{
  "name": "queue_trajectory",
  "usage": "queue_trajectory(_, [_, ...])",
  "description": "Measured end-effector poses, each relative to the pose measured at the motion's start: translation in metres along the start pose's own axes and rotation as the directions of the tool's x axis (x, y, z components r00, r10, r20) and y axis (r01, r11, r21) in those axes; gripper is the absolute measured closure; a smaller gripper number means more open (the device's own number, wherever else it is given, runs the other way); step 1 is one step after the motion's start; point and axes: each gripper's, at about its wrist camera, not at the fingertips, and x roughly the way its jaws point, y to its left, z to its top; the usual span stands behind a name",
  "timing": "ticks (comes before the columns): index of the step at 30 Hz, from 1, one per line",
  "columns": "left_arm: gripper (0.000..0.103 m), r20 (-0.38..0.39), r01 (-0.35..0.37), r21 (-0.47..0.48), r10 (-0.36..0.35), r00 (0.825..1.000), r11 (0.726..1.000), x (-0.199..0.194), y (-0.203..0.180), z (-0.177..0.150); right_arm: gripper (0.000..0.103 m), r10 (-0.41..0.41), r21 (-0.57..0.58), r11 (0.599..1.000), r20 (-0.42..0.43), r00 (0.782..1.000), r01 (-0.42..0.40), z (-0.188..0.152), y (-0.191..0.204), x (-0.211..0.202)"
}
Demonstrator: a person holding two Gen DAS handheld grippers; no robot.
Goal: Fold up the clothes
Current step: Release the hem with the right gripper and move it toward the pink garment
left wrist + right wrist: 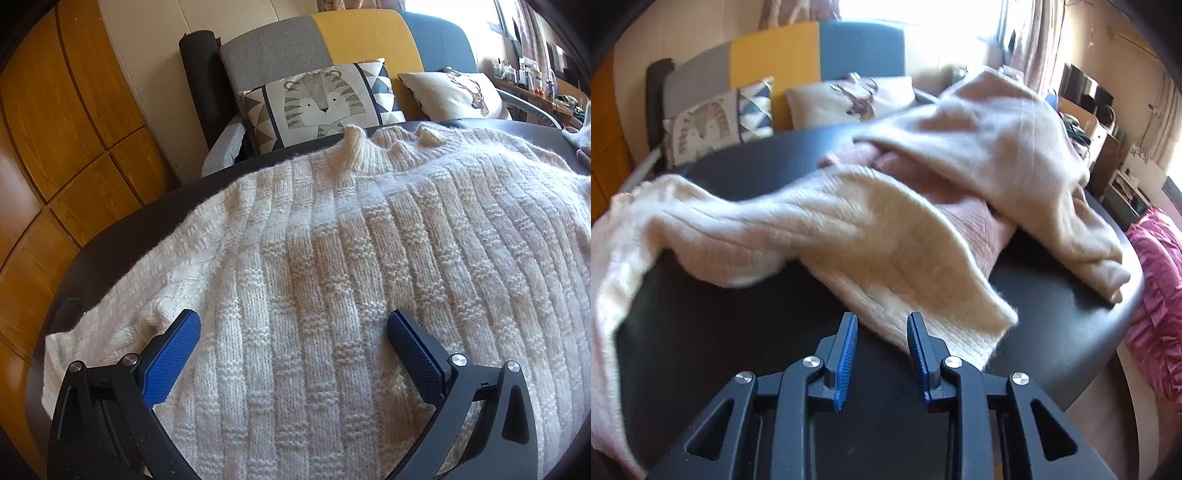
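Cream knit sweater (369, 277): spread flat on the dark bench (738, 332), body unfolded, one sleeve (886, 258) trailing toward the near edge; folding barely begun. Left tongs (293, 326): spread wide over the knit, gripping nothing. Right tongs (881, 334): narrowly parted, empty, just short of the sleeve cuff.

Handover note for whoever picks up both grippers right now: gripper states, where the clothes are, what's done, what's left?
Left gripper: open wide over the cream sweater, holding nothing.
Right gripper: jaws slightly apart, empty, beside the sweater's sleeve.
Sweater lies spread on the black table; a pile of other clothes sits behind the sleeve.
Done: no fold visible.
Left: fold the sleeve in, then the body.
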Motion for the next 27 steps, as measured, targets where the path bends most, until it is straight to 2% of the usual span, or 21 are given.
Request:
queue_trajectory(1, [0.000,0.000,-0.001,0.001,0.001,1.000,1.000,0.000,0.000,0.000,0.075,-0.004,0.002,1.000,-0.002,1.000,0.004,0.003,-0.001,0.009])
queue_trajectory(4, [0.000,0.001,-0.007,0.003,0.007,1.000,1.000,0.001,0.000,-0.001,0.075,0.054,0.015,0.998,-0.033,0.998,-0.054,0.007,-0.008,0.028])
queue_trajectory(6, [0.000,0.002,-0.009,0.005,0.009,1.000,1.000,0.001,-0.001,-0.001,0.090,0.028,-0.034,0.999,-0.082,0.996,-0.030,0.015,-0.008,0.032])
queue_trajectory(8, [0.000,0.002,-0.008,0.003,0.008,1.000,1.000,0.001,-0.001,-0.002,0.092,0.002,-0.025,1.000,-0.101,0.995,-0.005,0.018,-0.017,0.031])
queue_trajectory(9, [0.000,0.001,-0.006,0.000,0.006,1.000,1.000,0.001,-0.002,-0.002,0.092,-0.011,-0.021,1.000,-0.110,0.994,0.008,0.019,-0.021,0.030])
queue_trajectory(12, [0.000,-0.002,-0.001,-0.004,0.001,1.000,1.000,0.002,-0.002,-0.003,0.092,-0.131,0.035,0.990,-0.086,0.988,0.134,0.018,-0.051,0.027])
queue_trajectory(15, [0.000,-0.003,0.003,-0.006,-0.003,1.000,1.000,0.003,-0.002,-0.003,0.092,-0.134,0.132,0.980,-0.111,0.985,0.148,0.013,-0.076,0.038])
queue_trajectory(17, [0.000,-0.003,0.003,-0.006,-0.003,1.000,1.000,0.003,-0.001,-0.004,0.086,-0.154,0.152,0.974,-0.109,0.982,0.170,0.015,-0.076,0.040])
queue_trajectory(19, [0.000,-0.004,0.004,-0.007,-0.004,1.000,1.000,0.004,-0.001,-0.004,0.079,-0.225,0.144,0.960,-0.112,0.968,0.240,0.019,-0.064,0.031])
queue_trajectory(21, [0.000,-0.006,0.008,-0.009,-0.008,1.000,1.000,0.004,-0.001,-0.004,0.079,-0.301,0.118,0.947,-0.008,0.954,0.300,0.023,-0.034,0.005])
queue_trajectory(22, [0.000,-0.007,0.013,-0.012,-0.013,1.000,1.000,0.004,0.000,-0.003,0.078,-0.288,0.108,0.954,0.060,0.956,0.280,0.023,-0.016,-0.009])
queue_trajectory(23, [0.000,-0.010,0.017,-0.016,-0.017,1.000,1.000,0.004,0.000,-0.003,0.078,-0.215,0.088,0.975,0.123,0.969,0.206,0.022,0.004,-0.021])
queue_trajectory(24, [0.000,-0.012,0.022,-0.020,-0.022,1.000,1.000,0.004,0.001,-0.004,0.078,-0.095,0.048,0.995,0.168,0.981,0.088,0.024,0.028,-0.028])
queue_trajectory(26, [0.000,-0.019,0.031,-0.028,-0.032,0.999,0.999,0.005,0.002,-0.004,0.078,0.108,-0.064,0.993,0.165,0.980,-0.099,0.029,0.079,-0.028])
queue_trajectory(27, [0.000,-0.021,0.034,-0.032,-0.035,0.999,0.999,0.005,0.002,-0.004,0.078,0.174,-0.119,0.980,0.148,0.974,-0.157,0.032,0.104,-0.024])
